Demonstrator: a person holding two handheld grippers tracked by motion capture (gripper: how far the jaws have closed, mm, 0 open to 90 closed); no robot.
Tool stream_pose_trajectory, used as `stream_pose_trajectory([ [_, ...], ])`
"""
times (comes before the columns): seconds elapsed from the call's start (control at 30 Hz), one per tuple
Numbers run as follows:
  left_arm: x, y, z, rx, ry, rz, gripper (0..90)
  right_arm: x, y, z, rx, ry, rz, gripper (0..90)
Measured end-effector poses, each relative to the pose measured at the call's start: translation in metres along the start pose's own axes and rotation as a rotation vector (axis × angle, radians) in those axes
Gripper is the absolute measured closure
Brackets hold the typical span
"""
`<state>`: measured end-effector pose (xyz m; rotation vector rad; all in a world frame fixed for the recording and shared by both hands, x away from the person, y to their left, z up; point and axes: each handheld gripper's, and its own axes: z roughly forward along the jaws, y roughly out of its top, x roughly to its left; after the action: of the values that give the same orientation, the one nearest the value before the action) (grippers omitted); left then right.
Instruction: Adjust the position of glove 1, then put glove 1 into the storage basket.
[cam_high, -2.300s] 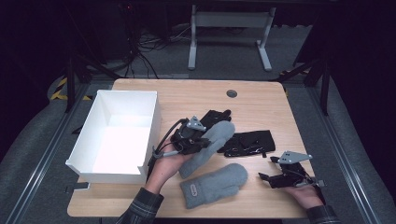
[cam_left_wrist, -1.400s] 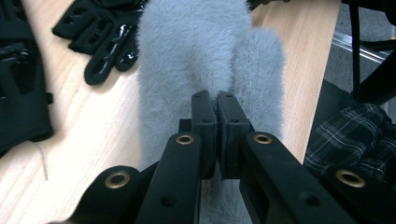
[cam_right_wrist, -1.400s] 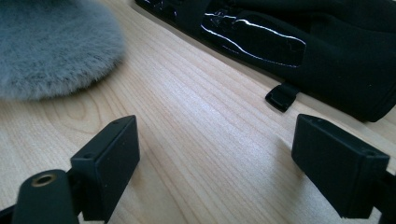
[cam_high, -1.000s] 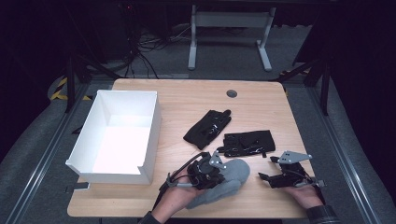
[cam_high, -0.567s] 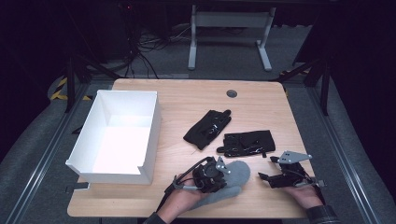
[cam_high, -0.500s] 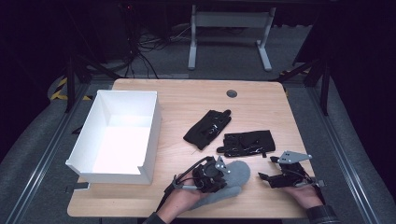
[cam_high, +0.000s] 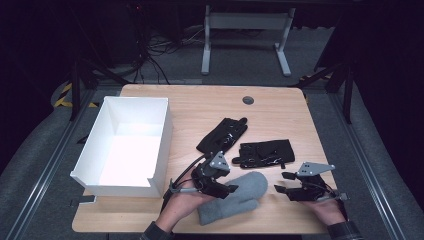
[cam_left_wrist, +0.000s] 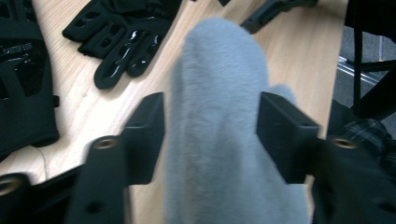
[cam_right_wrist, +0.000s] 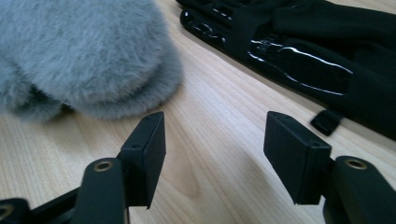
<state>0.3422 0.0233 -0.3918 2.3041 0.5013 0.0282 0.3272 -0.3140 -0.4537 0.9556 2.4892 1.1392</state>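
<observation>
A fluffy grey mitten (cam_high: 242, 192) lies near the table's front edge; in the right gripper view the grey mitten (cam_right_wrist: 93, 56) looks like two stacked layers. My left gripper (cam_high: 226, 189) sits over its cuff end. In the left gripper view the left gripper (cam_left_wrist: 210, 135) is open, its jaws standing either side of the mitten (cam_left_wrist: 215, 93). My right gripper (cam_high: 281, 182) rests on the table just right of the mitten tip. This right gripper (cam_right_wrist: 212, 144) is open with bare wood between its jaws.
Two black gloves lie mid-table: one (cam_high: 222, 134) angled toward the back, one (cam_high: 265, 152) lying flat beside it, close beyond my right gripper. An open white box (cam_high: 162, 150) stands at the left. A round grommet (cam_high: 248, 100) sits near the far edge.
The left gripper carried a grey mitten from mid-table down to the front, where the other grey mitten lay. Over the last second it only shifted slightly. The right gripper stayed still.
</observation>
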Motion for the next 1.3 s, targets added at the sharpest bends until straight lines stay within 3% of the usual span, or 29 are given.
stream_pose_trajectory([
  [0.13,0.012,-0.001,0.01,0.011,-0.03,0.01,27.4,0.0,-0.001,0.004,0.019,0.009,0.001,36.6],
  [0.23,0.016,-0.002,0.021,0.05,-0.052,0.024,20.5,-0.003,-0.002,0.005,0.024,0.001,0.006,35.2],
  [0.37,0.018,-0.003,0.037,0.101,-0.077,0.033,17.7,-0.004,-0.003,0.004,0.031,-0.005,0.007,33.6],
  [0.7,0.019,-0.007,0.052,0.171,-0.067,0.043,14.7,-0.006,-0.007,0.005,0.042,-0.03,0.008,26.7],
  [0.8,0.021,-0.009,0.058,0.195,-0.09,0.022,14.9,-0.007,-0.008,0.006,0.045,-0.034,0.008,24.9],
  [0.93,0.023,-0.01,0.061,0.207,-0.114,0.022,18.8,-0.007,-0.008,0.006,0.043,-0.037,0.003,23.4],
  [1.17,0.026,-0.013,0.065,0.209,-0.229,0.008,38.8,-0.007,-0.009,0.007,0.039,-0.038,-0.006,22.0],
  [1.3,0.026,-0.013,0.064,0.218,-0.252,-0.002,47.1,-0.008,-0.009,0.007,0.036,-0.035,-0.008,21.7],
])
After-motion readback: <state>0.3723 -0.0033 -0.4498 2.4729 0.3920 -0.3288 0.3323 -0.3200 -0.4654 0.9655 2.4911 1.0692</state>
